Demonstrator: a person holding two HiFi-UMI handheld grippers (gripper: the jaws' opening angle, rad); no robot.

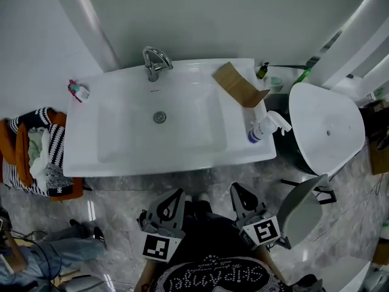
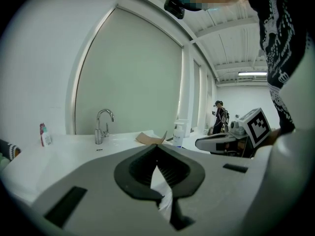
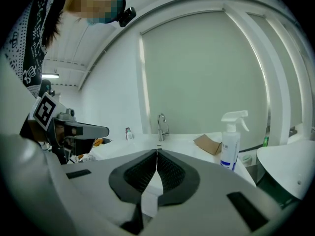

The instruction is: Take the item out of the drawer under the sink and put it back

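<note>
A bathroom with a pale wall and a grey marbled floor point(image 1: 121, 205), seen steeply from above. Neither the drawer nor the item shows in any view. The drawer would sit under the sink point(image 1: 115, 157), below its 6 o'clock edge, where the white top hides it. Whether it is open or shut I cannot tell, and the item is presumably inside it.

On the sink, the tap point(image 1: 155, 62) stands at 12 o'clock of the bowl. A folded piece of cardboard point(image 1: 237, 85) lies at 2 o'clock, and a spray bottle point(image 1: 264, 128) stands upright at 4 o'clock, at the right edge. A small bottle point(image 1: 78, 91) sits at 10 o'clock in the far left corner. Off the sink, a basket point(image 1: 33, 154) of clothes is on the floor at 9 o'clock, and a white toilet point(image 1: 325, 126) is at 3 o'clock.

The 2 grippers hang side by side at 6 o'clock, just in front of the sink's near edge and apart from it. The left gripper point(image 1: 177, 197) has its jaws closed tip to tip on nothing, and only the white sink shows through the slit behind the tips. The right gripper point(image 1: 237, 192) is the same: jaws closed and empty. Both point over the sink top, tilted slightly down.

This looks like the very start, with step 1, opening the drawer, not yet begun. The next move calls for 1 gripper to drop below the sink's front edge, part its jaws, close them on the drawer's pull and draw it straight back. The other gripper then needs open jaws to reach the item.
</note>
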